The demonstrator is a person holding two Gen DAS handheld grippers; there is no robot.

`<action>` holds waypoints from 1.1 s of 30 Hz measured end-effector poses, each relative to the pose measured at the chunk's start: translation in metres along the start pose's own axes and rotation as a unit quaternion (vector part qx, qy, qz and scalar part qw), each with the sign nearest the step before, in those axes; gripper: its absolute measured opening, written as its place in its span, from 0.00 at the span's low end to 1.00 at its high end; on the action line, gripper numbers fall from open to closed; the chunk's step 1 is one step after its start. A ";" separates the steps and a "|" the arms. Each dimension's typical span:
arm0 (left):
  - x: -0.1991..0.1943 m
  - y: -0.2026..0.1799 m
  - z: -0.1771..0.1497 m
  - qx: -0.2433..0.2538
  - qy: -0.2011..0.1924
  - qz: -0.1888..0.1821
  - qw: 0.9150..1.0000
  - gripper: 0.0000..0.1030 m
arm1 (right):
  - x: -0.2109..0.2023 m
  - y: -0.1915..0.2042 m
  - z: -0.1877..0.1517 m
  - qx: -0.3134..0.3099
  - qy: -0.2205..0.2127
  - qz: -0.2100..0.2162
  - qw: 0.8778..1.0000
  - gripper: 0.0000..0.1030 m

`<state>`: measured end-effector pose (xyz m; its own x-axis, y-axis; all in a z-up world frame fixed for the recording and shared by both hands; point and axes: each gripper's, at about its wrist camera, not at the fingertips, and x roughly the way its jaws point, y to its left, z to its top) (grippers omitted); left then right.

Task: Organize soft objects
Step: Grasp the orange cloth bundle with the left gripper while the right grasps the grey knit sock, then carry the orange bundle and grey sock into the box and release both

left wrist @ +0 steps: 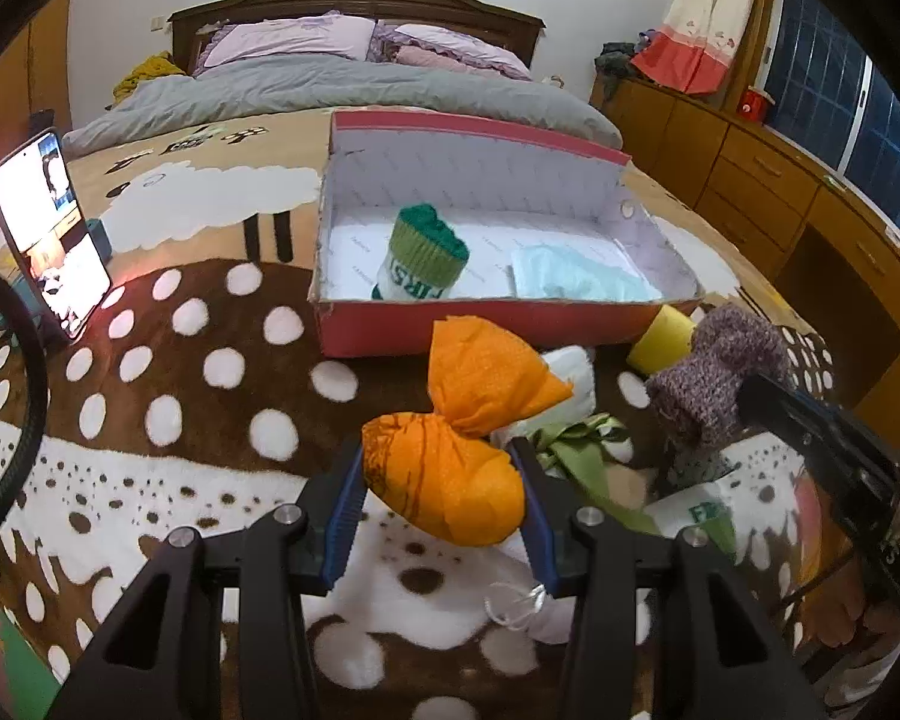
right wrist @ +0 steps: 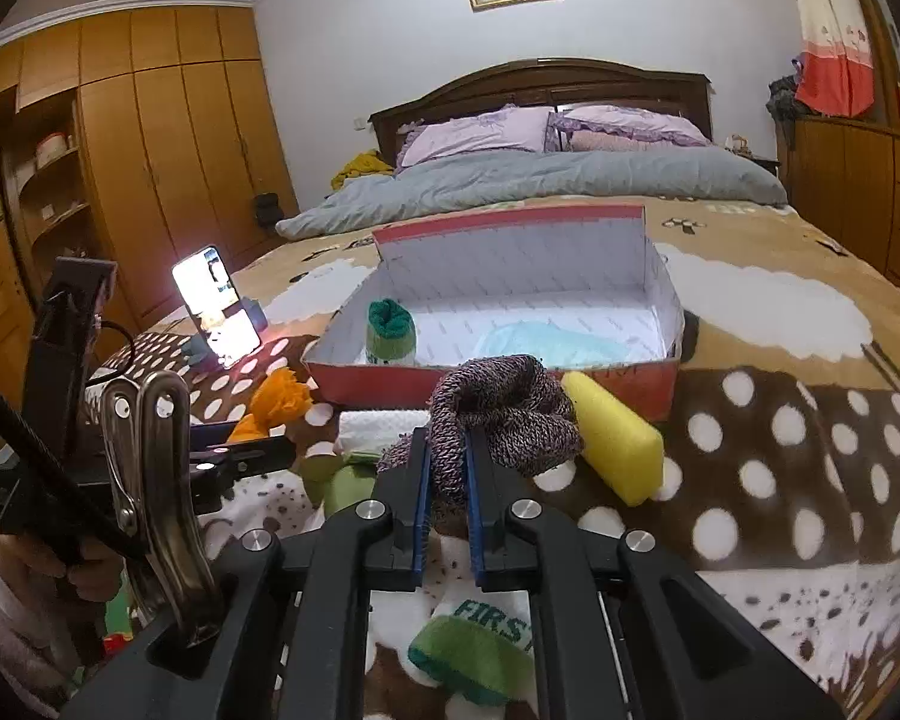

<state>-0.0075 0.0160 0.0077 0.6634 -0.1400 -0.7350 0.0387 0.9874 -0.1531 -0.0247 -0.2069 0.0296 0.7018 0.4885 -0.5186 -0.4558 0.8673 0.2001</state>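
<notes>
My left gripper point(left wrist: 441, 483) has its blue pads pinching the lower bulge of the orange cloth bundle point(left wrist: 450, 456), held above the spotted blanket point(left wrist: 168, 372) at 6 o'clock of the red box point(left wrist: 486, 324). My right gripper point(right wrist: 447, 480) is clamped on the purple knit sock point(right wrist: 501, 414), with the yellow sponge point(right wrist: 615, 438) just at its 3 o'clock. Inside the box I see a rolled green-cuffed sock point(left wrist: 423, 258) at 9 o'clock and a pale blue cloth point(left wrist: 576, 279) at 3 o'clock; another green-cuffed sock point(right wrist: 480, 648) lies under my right gripper.
</notes>
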 end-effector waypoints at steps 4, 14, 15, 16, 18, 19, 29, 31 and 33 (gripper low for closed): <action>-0.004 -0.003 0.006 -0.008 -0.007 -0.002 1.000 0.47 | -0.003 0.000 0.005 -0.005 -0.004 -0.001 1.000 0.11; -0.014 -0.016 0.026 0.002 -0.025 -0.005 1.000 0.47 | -0.012 -0.005 0.013 -0.009 -0.012 0.012 1.000 0.11; -0.014 -0.018 0.029 0.003 -0.026 -0.006 1.000 0.47 | -0.012 -0.007 0.014 -0.006 -0.011 0.015 1.000 0.11; -0.014 -0.019 0.031 0.005 -0.027 -0.006 1.000 0.47 | -0.012 -0.007 0.015 -0.005 -0.011 0.018 1.000 0.11; -0.013 -0.023 0.035 0.007 -0.027 -0.008 1.000 0.47 | -0.011 -0.009 0.017 -0.006 -0.011 0.018 1.000 0.11; -0.011 -0.024 0.038 0.007 -0.026 -0.010 1.000 0.47 | -0.011 -0.010 0.018 -0.008 -0.012 0.018 1.000 0.11; 0.003 -0.034 0.064 0.007 -0.033 -0.008 0.999 0.47 | -0.002 -0.020 0.034 -0.016 -0.010 0.023 1.000 0.11; 0.005 -0.035 0.069 0.006 -0.035 -0.009 0.999 0.47 | 0.000 -0.022 0.038 -0.016 -0.009 0.024 1.000 0.11; 0.008 -0.038 0.075 0.007 -0.037 -0.011 0.999 0.47 | 0.002 -0.024 0.043 -0.018 -0.010 0.024 1.000 0.11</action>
<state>0.0524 -0.0170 0.0573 0.7159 -0.1565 -0.6804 0.0637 0.9851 -0.1595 0.0112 -0.2225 0.0593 0.6888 0.5314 -0.4931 -0.5079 0.8391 0.1949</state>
